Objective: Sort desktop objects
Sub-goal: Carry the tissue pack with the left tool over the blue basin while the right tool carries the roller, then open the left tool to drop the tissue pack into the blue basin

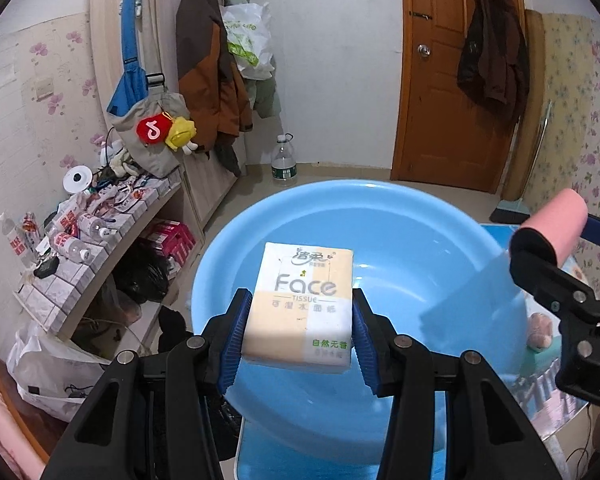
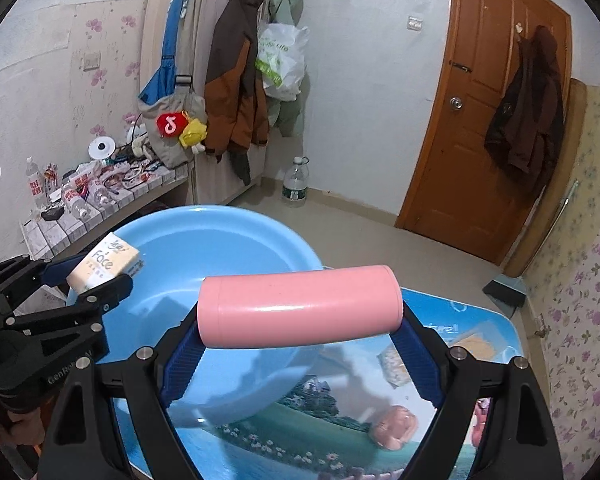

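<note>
Tissue pack sat clamped between my left gripper's blue pads, held in the air above the blue basin, not yet dropped in. Pink bottle lay crosswise in my right gripper, squeezed end to end, hovering by the basin's near rim over the table. Basin looked empty, so I judged the sorting barely begun: both items carried, neither released. More small things, blurred, remained on the table's picture-printed top.

Pink bottle crosswise in right tool
</note>
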A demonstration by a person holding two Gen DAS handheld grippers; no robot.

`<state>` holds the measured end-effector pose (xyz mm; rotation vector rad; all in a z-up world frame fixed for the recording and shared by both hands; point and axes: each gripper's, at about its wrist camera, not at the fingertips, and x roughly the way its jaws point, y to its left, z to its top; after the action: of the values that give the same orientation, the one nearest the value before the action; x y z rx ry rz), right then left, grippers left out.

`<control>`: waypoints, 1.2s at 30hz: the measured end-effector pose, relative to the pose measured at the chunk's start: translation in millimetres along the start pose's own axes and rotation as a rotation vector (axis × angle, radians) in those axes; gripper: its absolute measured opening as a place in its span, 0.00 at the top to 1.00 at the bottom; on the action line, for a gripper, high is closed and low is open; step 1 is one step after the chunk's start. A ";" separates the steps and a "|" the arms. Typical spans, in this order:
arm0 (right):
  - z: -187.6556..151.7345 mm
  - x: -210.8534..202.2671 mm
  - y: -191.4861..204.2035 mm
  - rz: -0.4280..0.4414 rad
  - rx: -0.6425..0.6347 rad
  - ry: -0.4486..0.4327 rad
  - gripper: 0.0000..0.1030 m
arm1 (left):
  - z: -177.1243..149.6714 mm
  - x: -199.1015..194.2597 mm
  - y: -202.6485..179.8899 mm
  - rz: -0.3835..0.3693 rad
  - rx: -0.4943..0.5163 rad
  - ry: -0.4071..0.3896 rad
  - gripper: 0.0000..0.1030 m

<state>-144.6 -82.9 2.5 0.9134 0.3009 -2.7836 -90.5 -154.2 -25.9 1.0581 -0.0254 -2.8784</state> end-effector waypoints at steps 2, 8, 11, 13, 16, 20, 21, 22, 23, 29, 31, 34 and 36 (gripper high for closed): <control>-1.6 7.6 2.6 0.007 -0.001 0.005 0.14 | -0.6 3.6 -0.5 0.006 0.015 0.001 0.55; -4.8 29.9 7.0 0.019 0.001 0.034 0.14 | 0.7 14.8 0.6 -0.005 0.021 0.009 0.55; -4.9 32.5 6.2 0.014 -0.005 0.032 0.14 | -1.1 20.6 -3.3 -0.014 0.025 0.020 0.55; -2.3 35.1 4.7 0.010 -0.008 0.028 0.14 | -1.1 26.3 -3.8 -0.019 0.027 0.027 0.55; -3.0 37.1 3.5 0.008 -0.007 0.032 0.14 | -2.2 33.0 -5.3 -0.026 0.024 0.043 0.55; -6.7 40.8 2.0 0.008 -0.005 0.043 0.14 | -3.9 38.7 -6.0 -0.044 0.018 0.068 0.54; -7.8 41.7 1.9 0.007 -0.005 0.046 0.14 | -4.8 39.0 -6.7 -0.041 0.022 0.068 0.54; -8.4 42.3 1.5 0.007 -0.003 0.048 0.14 | -5.4 39.3 -7.6 -0.036 0.026 0.068 0.54; -9.0 43.0 1.1 0.007 -0.001 0.050 0.14 | -5.9 39.2 -8.1 -0.035 0.027 0.068 0.51; -11.2 42.0 -0.8 0.007 0.007 0.050 0.14 | -8.3 27.4 -3.5 -0.013 0.029 0.045 0.12; -12.2 40.6 -3.1 0.012 0.017 0.052 0.14 | -10.8 19.8 -0.5 -0.031 0.039 0.027 0.06; -13.0 35.5 -5.3 0.018 0.019 0.048 0.14 | -17.0 5.3 1.2 -0.022 0.061 -0.006 0.00; -14.3 32.6 -6.0 0.015 0.022 0.045 0.14 | -21.0 -1.0 3.3 -0.038 0.055 -0.014 0.00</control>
<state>-163.9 -77.5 -27.6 0.9809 0.2705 -2.7611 -76.0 -157.3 -41.1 1.0589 -0.0873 -2.9354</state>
